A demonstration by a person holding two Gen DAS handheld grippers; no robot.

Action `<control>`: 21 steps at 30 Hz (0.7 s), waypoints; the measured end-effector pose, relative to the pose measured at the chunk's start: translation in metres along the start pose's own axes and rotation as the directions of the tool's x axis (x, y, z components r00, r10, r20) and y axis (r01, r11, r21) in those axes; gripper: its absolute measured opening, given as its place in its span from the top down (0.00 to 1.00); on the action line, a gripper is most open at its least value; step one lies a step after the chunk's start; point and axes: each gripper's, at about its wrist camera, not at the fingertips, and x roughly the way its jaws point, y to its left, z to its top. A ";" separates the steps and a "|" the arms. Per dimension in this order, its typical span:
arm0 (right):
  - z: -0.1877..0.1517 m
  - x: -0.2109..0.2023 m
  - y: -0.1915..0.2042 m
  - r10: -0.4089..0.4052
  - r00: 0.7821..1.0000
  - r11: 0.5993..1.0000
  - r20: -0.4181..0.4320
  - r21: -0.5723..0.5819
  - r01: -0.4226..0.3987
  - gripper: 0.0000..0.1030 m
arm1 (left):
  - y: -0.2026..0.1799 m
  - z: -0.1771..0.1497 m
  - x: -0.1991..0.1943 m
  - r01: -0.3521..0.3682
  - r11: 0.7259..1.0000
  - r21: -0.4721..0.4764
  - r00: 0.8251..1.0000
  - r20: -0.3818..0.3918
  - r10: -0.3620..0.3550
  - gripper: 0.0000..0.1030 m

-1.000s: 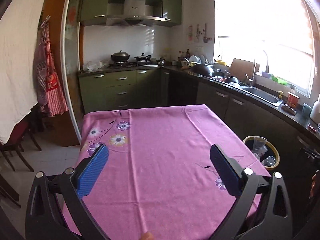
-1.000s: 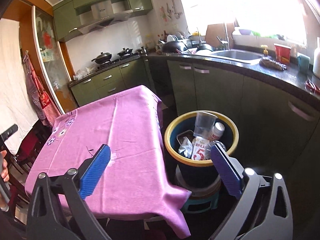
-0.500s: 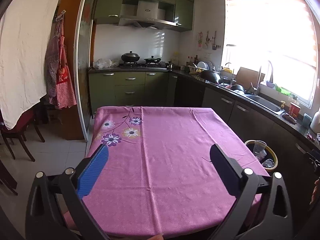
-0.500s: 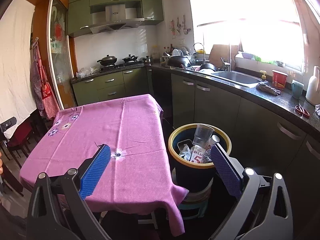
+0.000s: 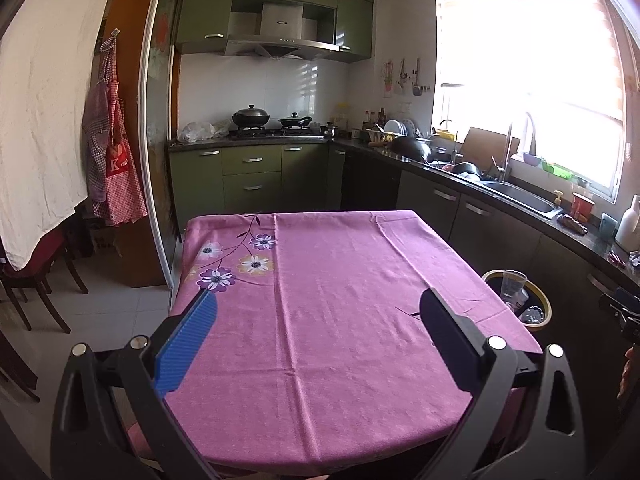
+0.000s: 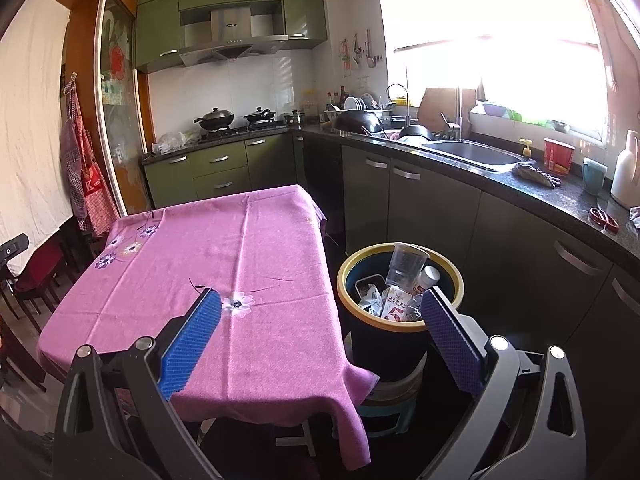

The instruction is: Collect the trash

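1. Left fingers (image 5: 188,344) are spread wide and hold nothing, level above the near edge of the table (image 5: 344,280).
2. Right fingers (image 6: 192,336) are likewise parted and bare.
3. The trash bin (image 6: 400,320) sits ahead between the right fingers, full of trash (image 6: 396,292).

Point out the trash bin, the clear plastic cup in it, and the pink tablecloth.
trash bin (image 6: 460,280): right wrist view, on its yellow rim.
clear plastic cup (image 6: 406,264): right wrist view, on its side wall.
pink tablecloth (image 5: 340,280): left wrist view, on a bare middle patch.
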 end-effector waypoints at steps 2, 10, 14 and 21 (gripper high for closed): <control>0.000 0.001 0.000 0.001 1.000 1.000 -0.002 0.001 -0.001 0.04 | -0.001 0.000 0.001 -0.001 1.000 0.000 1.000 -0.001 0.001 0.06; 0.000 0.004 0.000 0.006 1.000 1.000 -0.004 0.002 -0.006 0.04 | 0.000 -0.001 0.001 -0.001 1.000 0.010 1.000 0.001 0.001 0.06; 0.000 0.004 0.000 0.007 1.000 1.000 -0.005 0.003 -0.007 0.04 | 0.001 -0.004 0.001 -0.002 1.000 0.013 1.000 0.003 0.002 0.06; 0.000 0.007 0.002 0.010 1.000 1.000 -0.003 0.003 -0.010 0.04 | 0.003 -0.004 0.001 0.005 1.000 0.015 1.000 -0.001 -0.005 0.06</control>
